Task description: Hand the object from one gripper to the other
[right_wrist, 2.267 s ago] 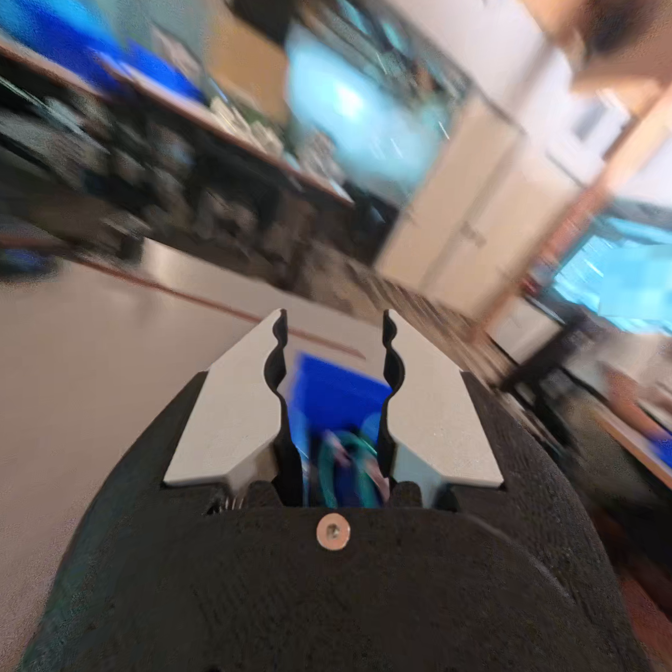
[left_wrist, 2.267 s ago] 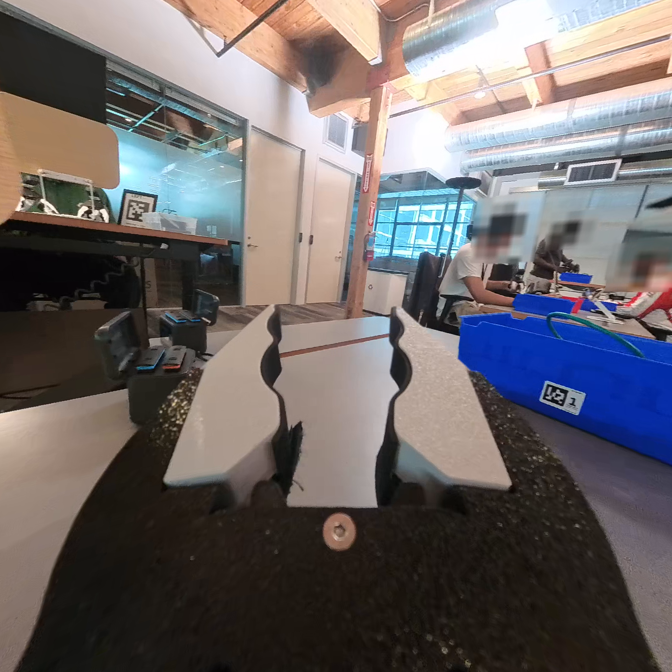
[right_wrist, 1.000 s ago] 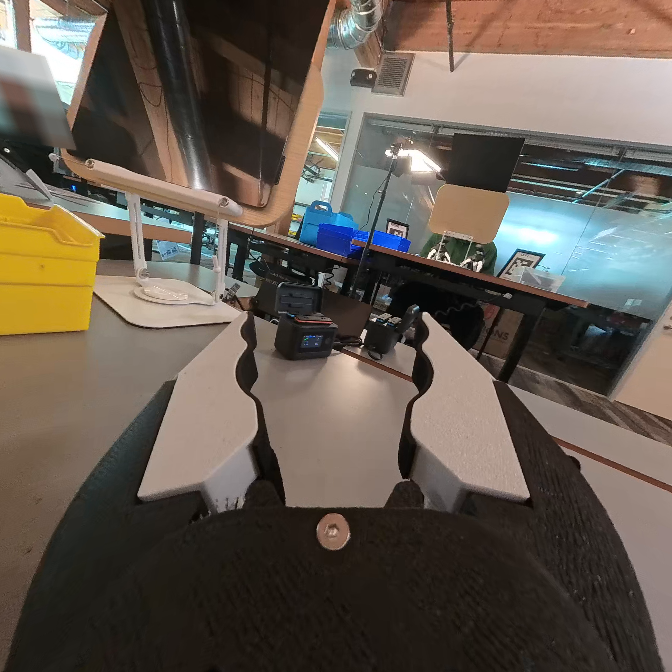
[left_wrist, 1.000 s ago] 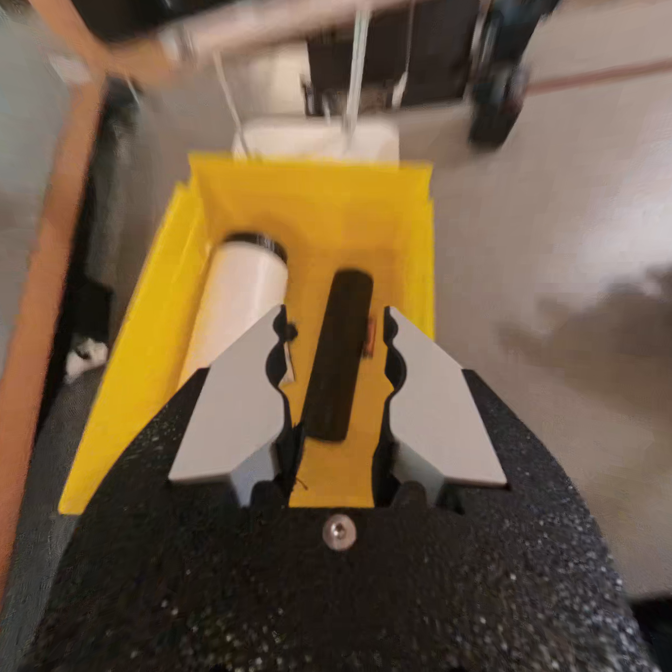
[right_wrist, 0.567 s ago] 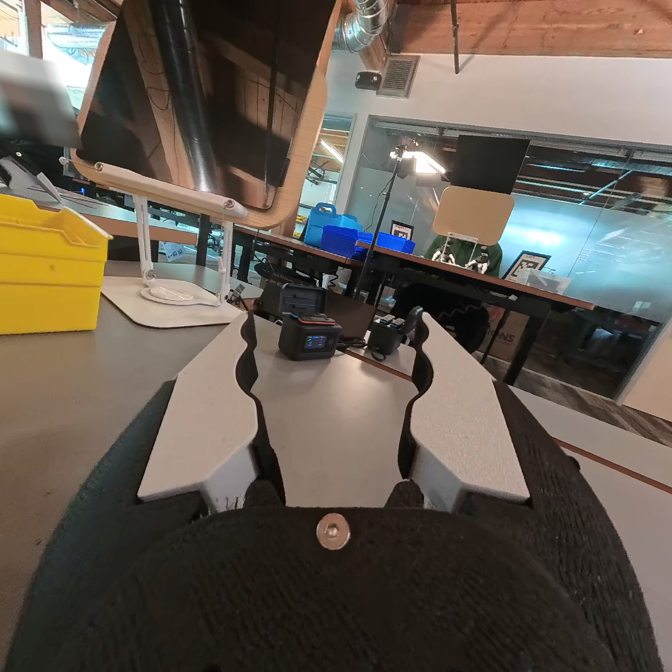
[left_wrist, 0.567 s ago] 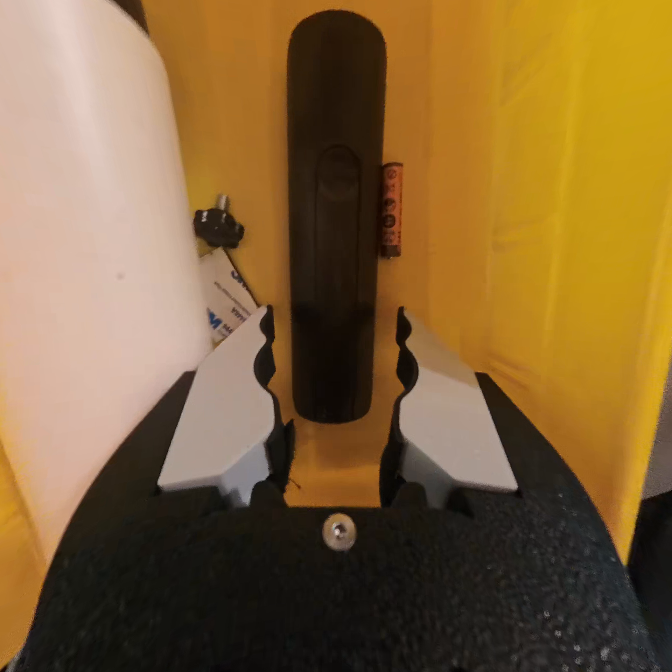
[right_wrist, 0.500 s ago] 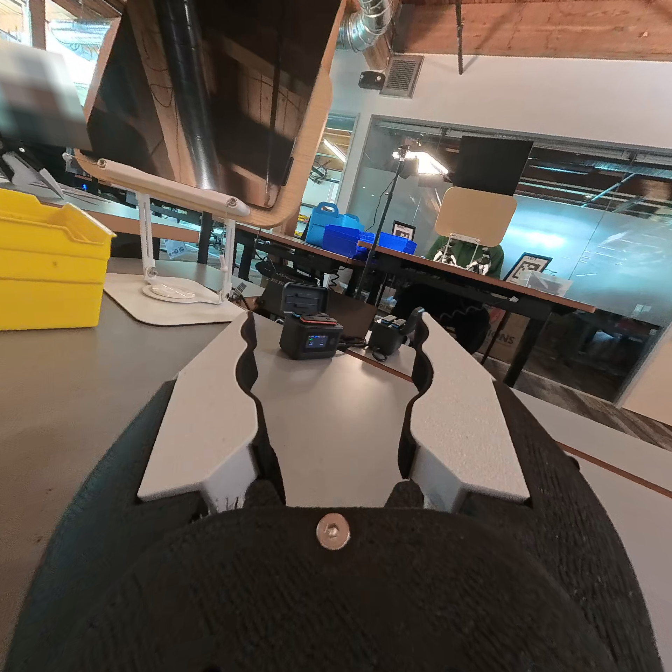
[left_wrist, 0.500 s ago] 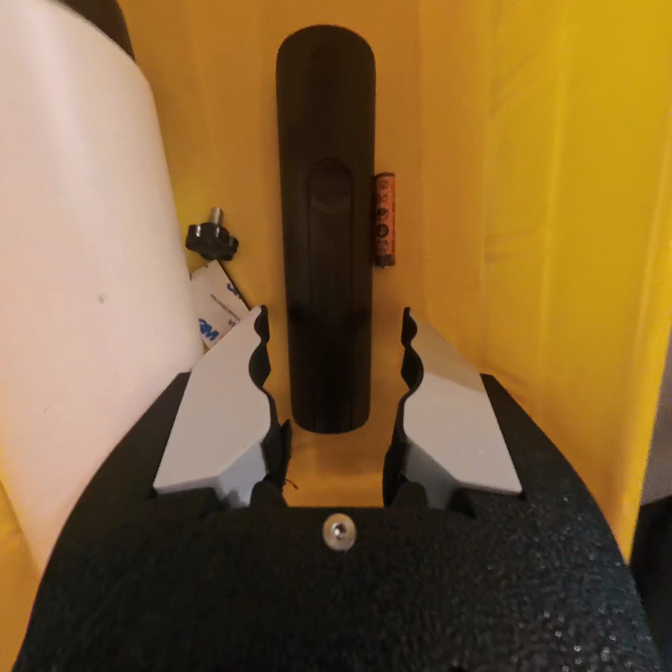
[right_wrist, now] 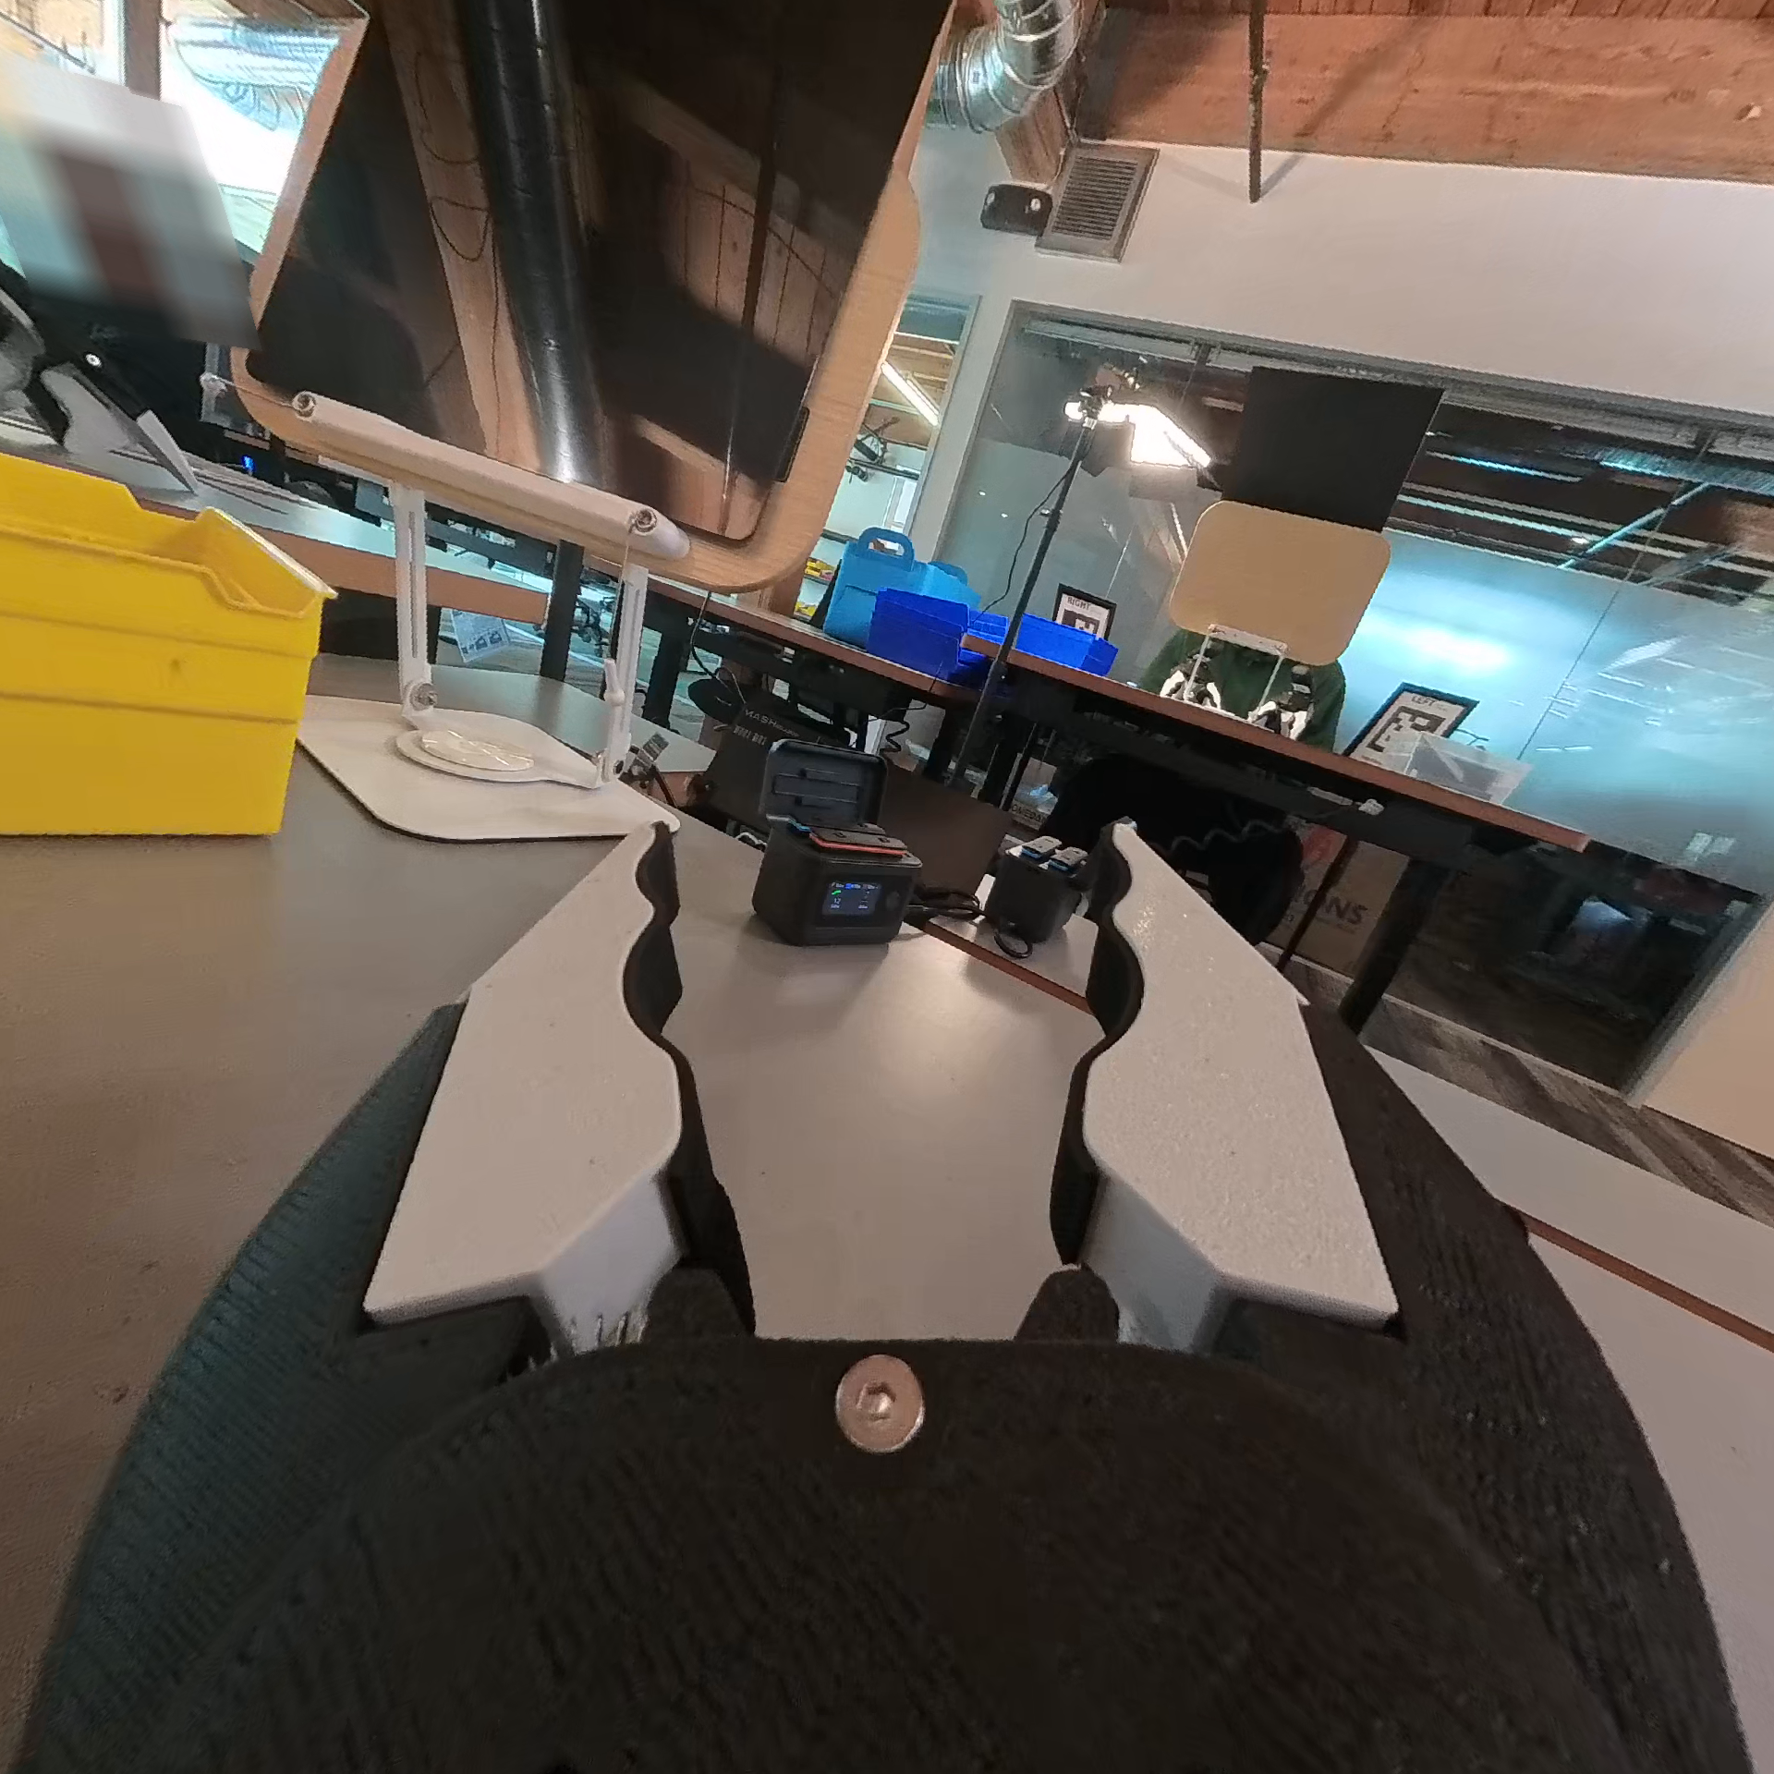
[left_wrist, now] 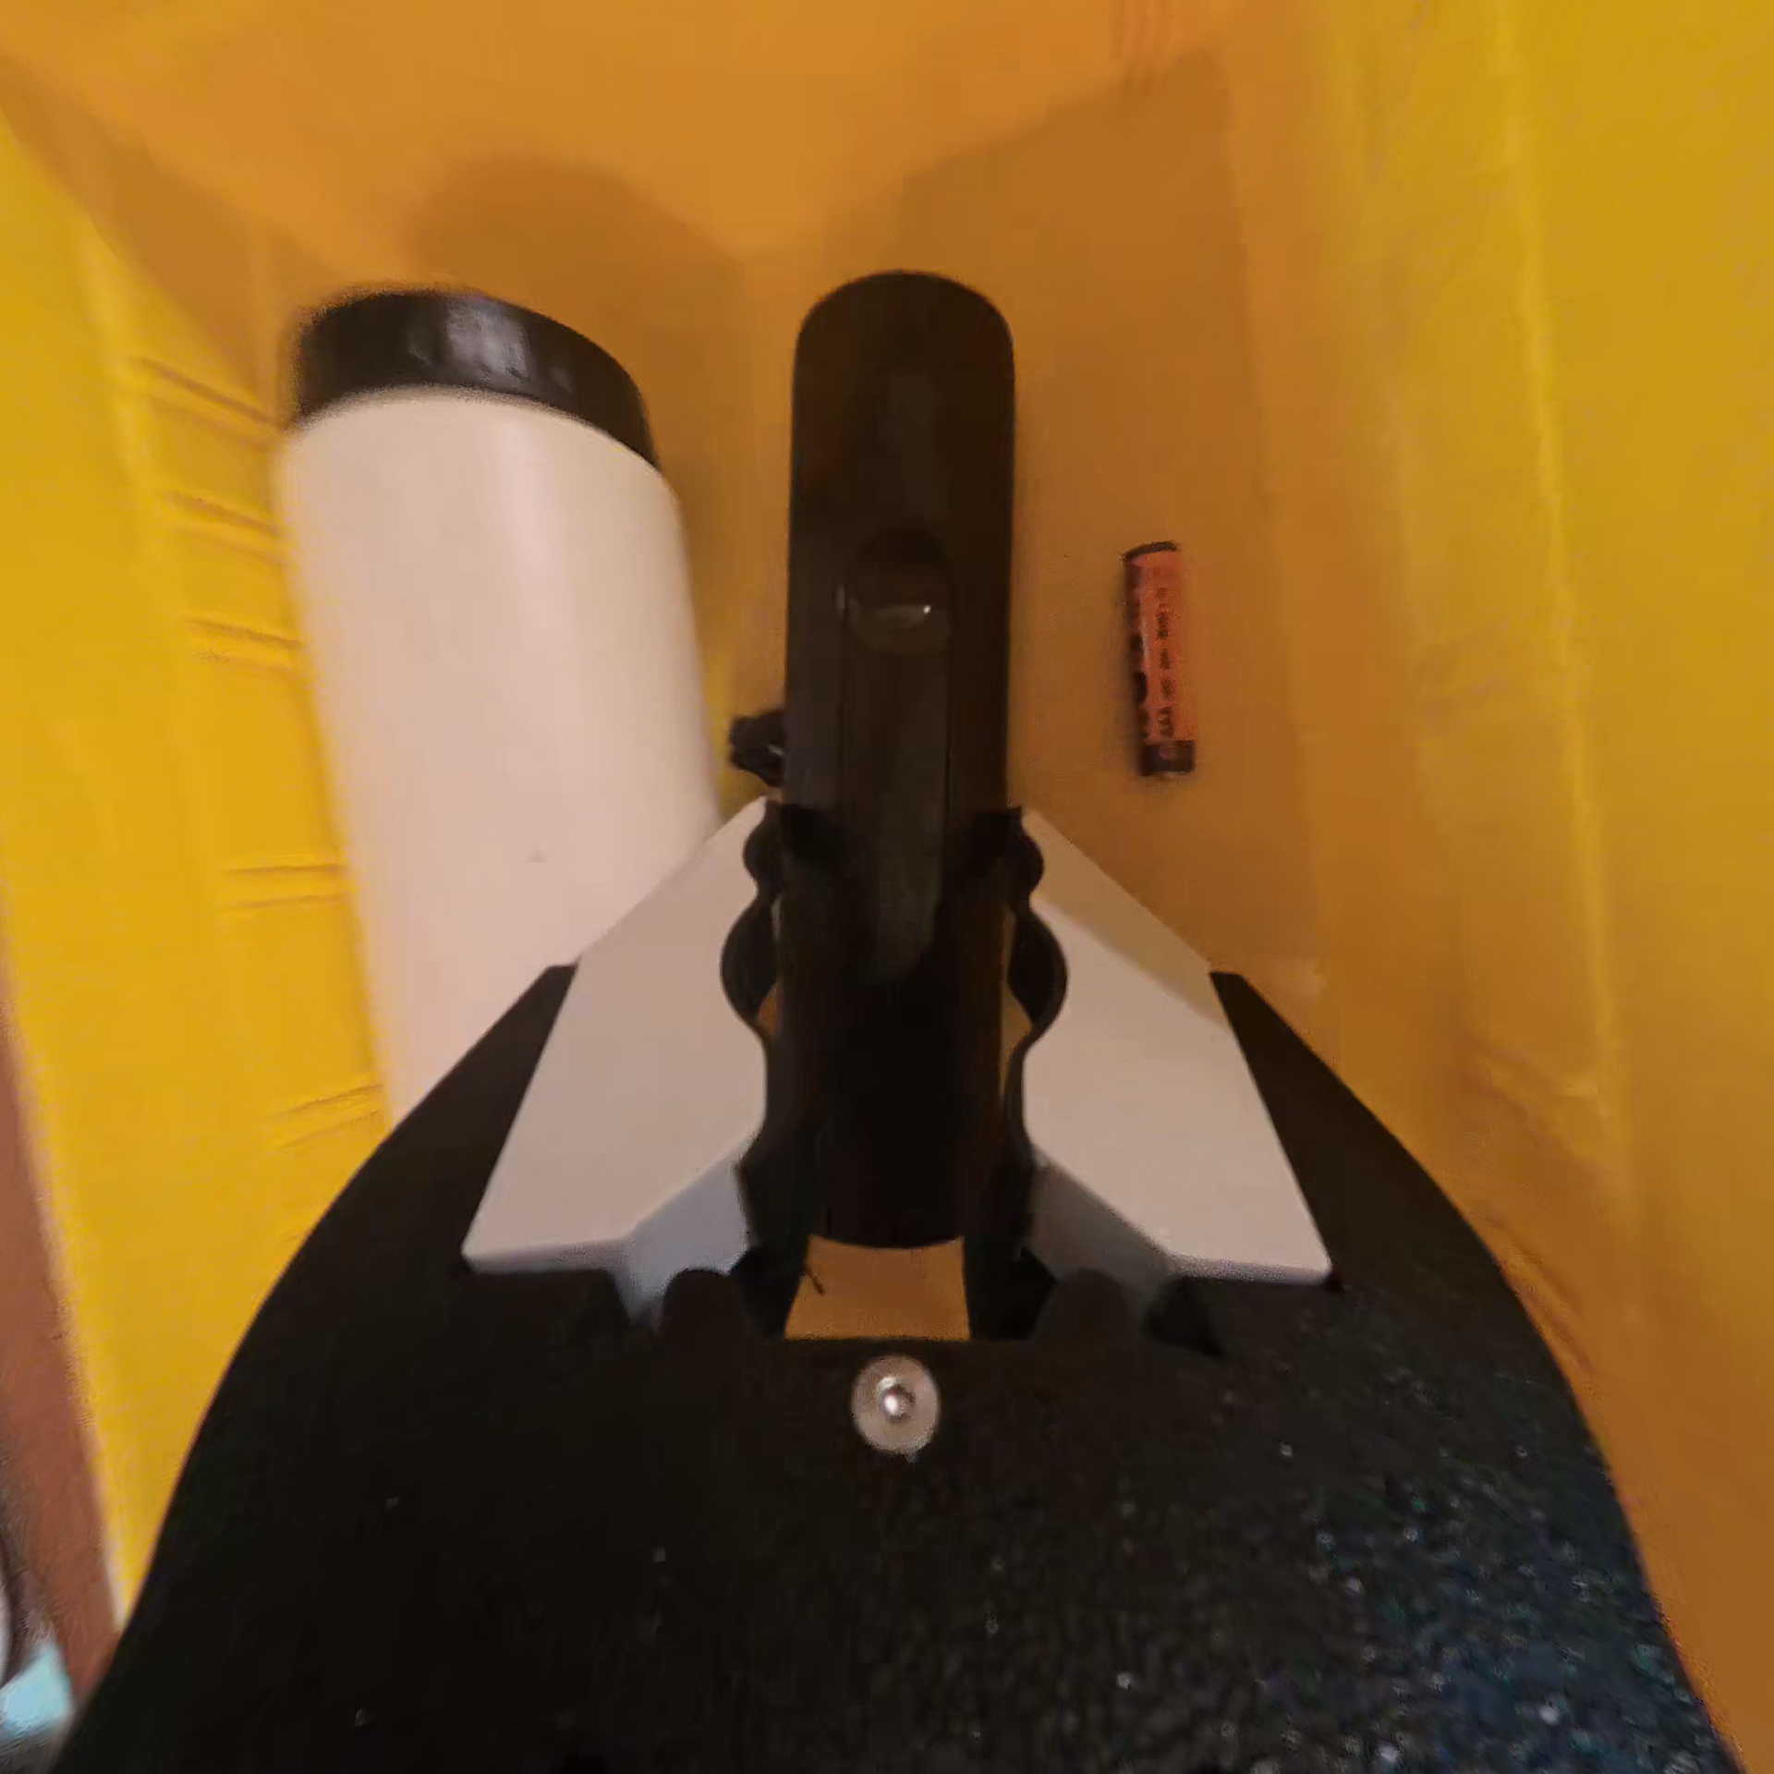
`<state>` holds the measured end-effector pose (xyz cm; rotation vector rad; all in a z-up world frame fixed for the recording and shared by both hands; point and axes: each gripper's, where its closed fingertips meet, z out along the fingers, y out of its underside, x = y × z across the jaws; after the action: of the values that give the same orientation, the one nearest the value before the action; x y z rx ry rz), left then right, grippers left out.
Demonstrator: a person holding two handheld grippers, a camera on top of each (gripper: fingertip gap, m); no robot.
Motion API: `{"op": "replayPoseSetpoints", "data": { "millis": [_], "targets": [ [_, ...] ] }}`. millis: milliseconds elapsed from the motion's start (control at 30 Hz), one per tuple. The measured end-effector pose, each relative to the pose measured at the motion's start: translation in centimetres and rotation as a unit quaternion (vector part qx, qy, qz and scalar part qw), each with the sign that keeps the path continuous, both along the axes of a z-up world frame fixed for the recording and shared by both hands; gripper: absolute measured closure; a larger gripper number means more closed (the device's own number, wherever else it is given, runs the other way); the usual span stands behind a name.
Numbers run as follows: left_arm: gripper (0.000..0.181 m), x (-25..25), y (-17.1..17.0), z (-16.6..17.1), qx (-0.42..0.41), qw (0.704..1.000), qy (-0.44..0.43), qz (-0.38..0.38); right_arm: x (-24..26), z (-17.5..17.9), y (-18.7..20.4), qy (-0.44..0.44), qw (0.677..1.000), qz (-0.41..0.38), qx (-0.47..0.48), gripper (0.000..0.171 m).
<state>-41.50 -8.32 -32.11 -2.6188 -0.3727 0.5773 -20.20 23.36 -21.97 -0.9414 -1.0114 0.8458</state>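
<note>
Yellow bin (left_wrist: 1536,480): left gripper (left_wrist: 888,845) pinching the black remote (left_wrist: 902,576) inside it, pickup apparently done. Right gripper (right_wrist: 883,864) spread, empty, over the desk (right_wrist: 192,1008). Lift-out and handover remain.

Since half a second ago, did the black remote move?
Yes. The black remote has slid left, away from the small battery it lay beside, and now sits clamped between the left gripper's fingers.

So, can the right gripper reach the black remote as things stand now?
Probably not yet. The right gripper is open over the table, facing away from the yellow bin, where the left gripper is shut on the remote.
</note>
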Motion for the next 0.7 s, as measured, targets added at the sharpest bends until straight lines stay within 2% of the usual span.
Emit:
{"op": "replayPoseSetpoints", "data": {
  "millis": [100, 200, 300, 367, 433, 500, 533, 600, 633, 667, 700],
  "targets": [
    [0.137, -0.8, 0.2, 3.7, 0.078, 0.992, 0.095, 0.004, -0.1, 0.0, -0.2, 0.000, 1.000, 0.006, 0.000, 0.085],
    [0.138, -1.0, -0.1, 8.3, 0.133, 0.971, 0.198, -0.002, -0.5, 0.0, -1.2, -0.008, 1.000, 0.021, 0.021, 0.085],
    [0.138, 1.0, 1.2, 12.8, 0.174, 0.950, 0.256, -0.038, -1.2, 1.9, -3.9, -0.003, 0.994, 0.027, 0.108, 0.085],
    [0.138, 3.3, 2.9, 15.0, 0.195, 0.941, 0.265, -0.075, -2.1, 4.3, -7.4, 0.009, 0.977, 0.030, 0.209, 0.081],
    [0.138, 5.9, 5.0, 16.5, 0.201, 0.935, 0.266, -0.120, -3.4, 6.5, -11.8, 0.013, 0.935, 0.022, 0.354, 0.076],
    [0.138, 8.7, 7.3, 17.2, 0.200, 0.929, 0.262, -0.168, -4.8, 8.1, -15.4, 0.022, 0.867, -0.012, 0.497, 0.067],
    [0.138, 10.1, 8.4, 17.3, 0.197, 0.926, 0.257, -0.193, -5.5, 8.5, -16.5, 0.019, 0.839, -0.026, 0.544, 0.065],
    [0.138, 12.8, 10.4, 17.1, 0.193, 0.919, 0.241, -0.244, -6.8, 8.9, -16.8, 0.008, 0.803, -0.059, 0.593, 0.064],
    [0.137, 14.0, 11.2, 17.1, 0.196, 0.915, 0.232, -0.267, -7.1, 9.1, -16.3, 0.007, 0.790, -0.084, 0.607, 0.069],
    [0.137, 15.2, 12.0, 16.9, 0.199, 0.910, 0.219, -0.291, -6.8, 9.4, -15.6, 0.013, 0.779, -0.112, 0.616, 0.097],
    [0.137, 16.4, 12.6, 16.7, 0.204, 0.906, 0.200, -0.313, -6.1, 9.9, -15.1, 0.030, 0.773, -0.132, 0.620, 0.139]
  ]
}}
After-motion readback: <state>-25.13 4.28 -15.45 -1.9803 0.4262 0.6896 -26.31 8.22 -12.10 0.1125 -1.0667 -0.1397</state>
